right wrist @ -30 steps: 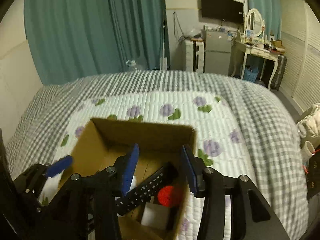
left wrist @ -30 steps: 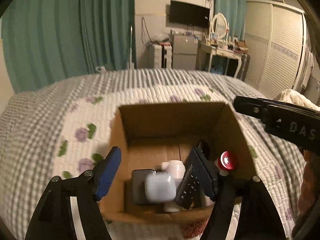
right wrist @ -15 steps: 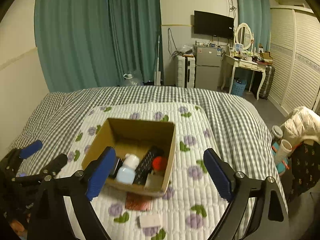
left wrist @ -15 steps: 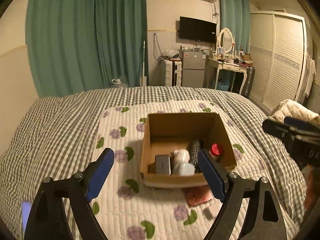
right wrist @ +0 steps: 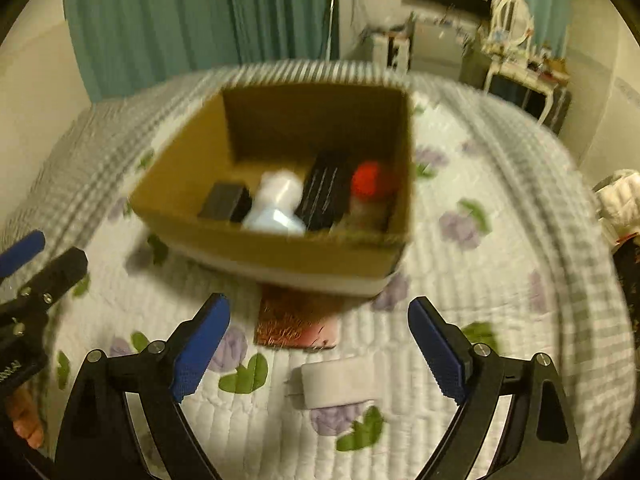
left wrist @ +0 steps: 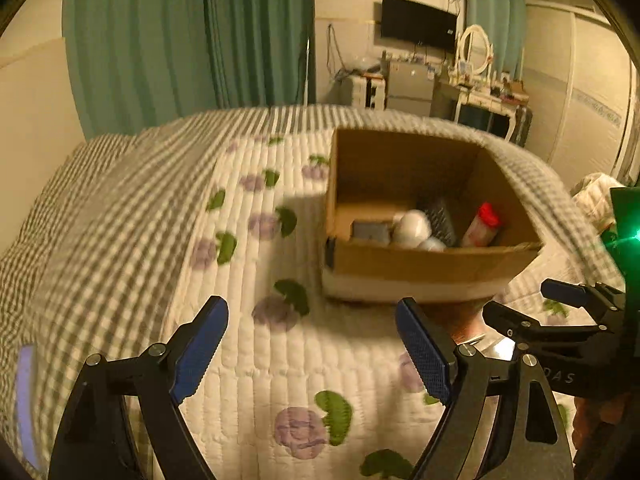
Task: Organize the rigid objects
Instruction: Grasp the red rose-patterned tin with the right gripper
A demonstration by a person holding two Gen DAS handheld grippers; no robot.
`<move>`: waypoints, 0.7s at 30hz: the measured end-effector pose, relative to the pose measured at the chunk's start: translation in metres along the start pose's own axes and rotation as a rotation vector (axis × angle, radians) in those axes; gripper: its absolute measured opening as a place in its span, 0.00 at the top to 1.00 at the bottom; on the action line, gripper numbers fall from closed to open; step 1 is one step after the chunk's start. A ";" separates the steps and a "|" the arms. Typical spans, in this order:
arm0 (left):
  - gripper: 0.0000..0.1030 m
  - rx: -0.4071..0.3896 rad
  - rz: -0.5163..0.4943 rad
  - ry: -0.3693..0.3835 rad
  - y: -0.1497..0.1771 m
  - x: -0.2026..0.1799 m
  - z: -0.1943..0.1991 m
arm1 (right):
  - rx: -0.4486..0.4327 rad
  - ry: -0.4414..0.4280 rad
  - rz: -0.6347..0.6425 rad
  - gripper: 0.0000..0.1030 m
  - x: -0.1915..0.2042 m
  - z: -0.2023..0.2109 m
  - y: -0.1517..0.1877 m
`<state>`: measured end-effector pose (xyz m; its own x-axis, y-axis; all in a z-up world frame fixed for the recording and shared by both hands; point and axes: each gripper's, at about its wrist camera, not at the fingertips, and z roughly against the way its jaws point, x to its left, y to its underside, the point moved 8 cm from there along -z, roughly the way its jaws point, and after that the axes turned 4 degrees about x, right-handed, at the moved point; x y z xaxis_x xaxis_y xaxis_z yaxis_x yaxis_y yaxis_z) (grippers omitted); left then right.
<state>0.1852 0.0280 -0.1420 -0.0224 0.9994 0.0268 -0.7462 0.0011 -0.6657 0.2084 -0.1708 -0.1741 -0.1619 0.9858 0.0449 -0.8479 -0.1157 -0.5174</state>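
Observation:
An open cardboard box [right wrist: 280, 252] stands on the quilted bed and also shows in the left wrist view [left wrist: 432, 264]. Inside lie a black remote [right wrist: 326, 196], a white bottle [right wrist: 276, 204], a red-capped tube [right wrist: 366, 188] and a dark grey block [right wrist: 224, 202]. In front of the box lie a flat reddish-brown item [right wrist: 298, 320] and a white rectangular object [right wrist: 338, 382]. My right gripper [right wrist: 318, 348] is open and empty, low over these two. My left gripper [left wrist: 312, 348] is open and empty, left of the box over bare quilt.
The floral quilt [left wrist: 248, 264] lies on a grey checked bedspread [left wrist: 100, 240]. Green curtains [left wrist: 180, 40], a dresser with a mirror [left wrist: 480, 80] and a wardrobe stand beyond the bed. A purple-lit item [left wrist: 24, 400] lies at the far left edge.
Both grippers have dropped lower and closer to the bed. The right one now hovers over the reddish-brown item and the white object. Both jaws stay open.

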 end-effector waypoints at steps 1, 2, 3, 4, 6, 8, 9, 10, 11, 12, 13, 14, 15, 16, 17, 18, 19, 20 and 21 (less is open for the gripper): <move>0.15 0.010 -0.001 -0.006 0.004 0.002 -0.007 | 0.020 -0.005 -0.001 0.12 0.002 -0.013 0.003; 0.15 0.026 -0.002 -0.014 0.008 0.004 -0.016 | 0.037 -0.014 0.000 0.12 0.006 -0.023 0.006; 0.15 0.035 -0.001 -0.017 0.012 0.007 -0.022 | 0.056 -0.020 0.001 0.12 0.008 -0.034 0.008; 0.15 0.045 0.003 -0.020 0.017 0.009 -0.029 | 0.074 -0.022 0.005 0.12 0.011 -0.046 0.011; 0.15 0.061 0.012 -0.022 0.023 0.012 -0.039 | 0.101 -0.029 0.010 0.14 0.016 -0.065 0.015; 0.15 0.076 0.012 -0.026 0.028 0.014 -0.049 | 0.131 -0.043 0.003 0.18 0.019 -0.082 0.017; 0.15 0.080 0.010 -0.029 0.029 0.014 -0.051 | 0.143 -0.039 -0.002 0.19 0.020 -0.089 0.019; 0.15 0.084 0.007 -0.033 0.032 0.014 -0.054 | 0.141 -0.032 -0.004 0.19 0.020 -0.094 0.018; 0.15 0.088 0.007 -0.034 0.033 0.014 -0.056 | 0.129 -0.029 -0.002 0.19 0.020 -0.096 0.017; 0.15 0.091 0.009 -0.032 0.035 0.014 -0.057 | 0.126 -0.025 0.000 0.20 0.020 -0.097 0.016; 0.15 0.095 0.011 -0.031 0.036 0.014 -0.058 | 0.117 -0.011 0.002 0.28 0.019 -0.098 0.014; 0.15 0.100 0.013 -0.032 0.037 0.013 -0.059 | 0.104 0.001 0.003 0.31 0.017 -0.098 0.012; 0.15 0.105 0.013 -0.034 0.038 0.013 -0.060 | 0.100 -0.002 0.003 0.31 0.018 -0.098 0.013; 0.15 0.108 0.013 -0.036 0.038 0.012 -0.061 | 0.091 0.002 0.014 0.31 0.018 -0.096 0.015; 0.15 0.110 0.011 -0.037 0.039 0.011 -0.060 | 0.085 0.009 0.027 0.31 0.019 -0.094 0.018; 0.15 0.109 0.011 -0.039 0.038 0.011 -0.060 | 0.084 0.008 0.027 0.31 0.019 -0.091 0.021; 0.15 0.106 0.011 -0.040 0.038 0.010 -0.058 | 0.086 0.003 0.021 0.31 0.019 -0.088 0.026; 0.15 0.102 0.010 -0.041 0.037 0.009 -0.056 | 0.088 -0.001 0.014 0.31 0.019 -0.084 0.030; 0.15 0.098 0.013 -0.043 0.036 0.008 -0.055 | 0.073 0.007 0.015 0.31 0.018 -0.077 0.033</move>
<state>0.1950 0.0377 -0.2064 -0.0594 0.9969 0.0522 -0.8074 -0.0172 -0.5898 0.2161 -0.1472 -0.2559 -0.1717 0.9846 0.0314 -0.8797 -0.1389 -0.4547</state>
